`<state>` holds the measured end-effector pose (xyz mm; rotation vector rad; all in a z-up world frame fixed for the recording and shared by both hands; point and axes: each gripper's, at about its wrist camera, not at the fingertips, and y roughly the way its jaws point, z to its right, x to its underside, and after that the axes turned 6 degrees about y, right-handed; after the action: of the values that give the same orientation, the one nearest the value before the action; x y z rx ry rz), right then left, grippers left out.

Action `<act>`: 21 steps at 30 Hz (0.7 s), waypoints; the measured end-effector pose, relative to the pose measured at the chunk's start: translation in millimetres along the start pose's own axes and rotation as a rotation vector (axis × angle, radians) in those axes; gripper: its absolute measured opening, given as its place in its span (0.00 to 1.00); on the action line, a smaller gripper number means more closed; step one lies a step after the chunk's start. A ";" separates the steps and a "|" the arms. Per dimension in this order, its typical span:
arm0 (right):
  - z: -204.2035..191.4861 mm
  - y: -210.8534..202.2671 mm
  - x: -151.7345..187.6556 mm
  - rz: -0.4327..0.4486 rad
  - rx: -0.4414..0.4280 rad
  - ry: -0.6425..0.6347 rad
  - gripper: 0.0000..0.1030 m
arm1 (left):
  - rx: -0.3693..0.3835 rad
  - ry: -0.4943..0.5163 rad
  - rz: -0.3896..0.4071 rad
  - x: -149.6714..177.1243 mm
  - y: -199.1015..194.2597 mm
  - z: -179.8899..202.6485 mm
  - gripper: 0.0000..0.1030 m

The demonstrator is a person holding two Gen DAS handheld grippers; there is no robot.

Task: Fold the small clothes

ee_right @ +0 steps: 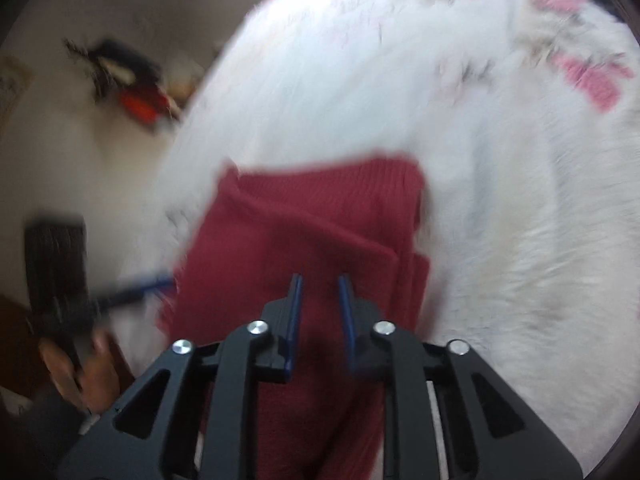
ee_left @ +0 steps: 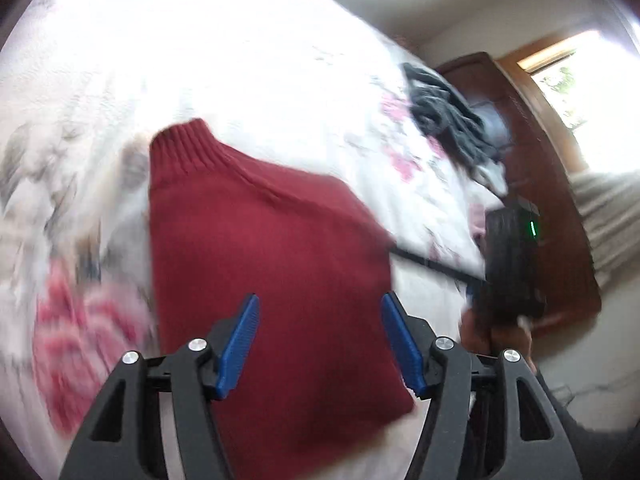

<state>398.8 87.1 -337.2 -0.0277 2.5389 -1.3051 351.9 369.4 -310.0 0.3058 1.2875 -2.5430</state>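
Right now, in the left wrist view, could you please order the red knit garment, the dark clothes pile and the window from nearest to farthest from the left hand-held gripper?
1. Red knit garment, directly beneath the left hand-held gripper.
2. Dark clothes pile, upper right on the bedspread.
3. Window, far right, past the bed.

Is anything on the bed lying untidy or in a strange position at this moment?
Yes. A dark grey clothes heap sits crumpled at the far edge of the floral bedspread, not folded. The red knitted sweater lies at an angle, with an overlapping fold. Both views are blurred.

Each black gripper (ee_left: 320,340) (ee_right: 320,312) has blue pads and silver screws.
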 end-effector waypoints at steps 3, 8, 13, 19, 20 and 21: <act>22.1 22.1 -1.8 -0.032 0.041 0.010 0.00 | -0.018 -0.004 -0.052 -6.3 29.6 -7.7 0.58; -6.4 -11.5 4.8 -0.002 0.032 -0.042 0.05 | -0.012 0.064 0.006 10.0 -3.6 17.9 0.58; -40.0 -8.5 47.6 -0.094 0.033 -0.154 0.03 | -0.028 0.081 0.003 34.5 -11.7 31.5 0.58; -40.9 -6.4 56.1 -0.094 0.157 -0.160 0.01 | -0.066 0.040 -0.025 47.1 -5.4 37.5 0.59; -49.9 -19.7 58.8 -0.078 0.149 -0.174 0.01 | -0.036 0.047 0.001 50.9 -17.8 44.1 0.59; -55.3 -28.4 59.9 -0.071 0.126 -0.180 0.01 | -0.015 0.065 0.038 58.1 -33.2 52.9 0.60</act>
<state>323.9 105.4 -298.6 -0.2021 2.3211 -1.4188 282.9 336.8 -272.1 0.4086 1.3105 -2.5100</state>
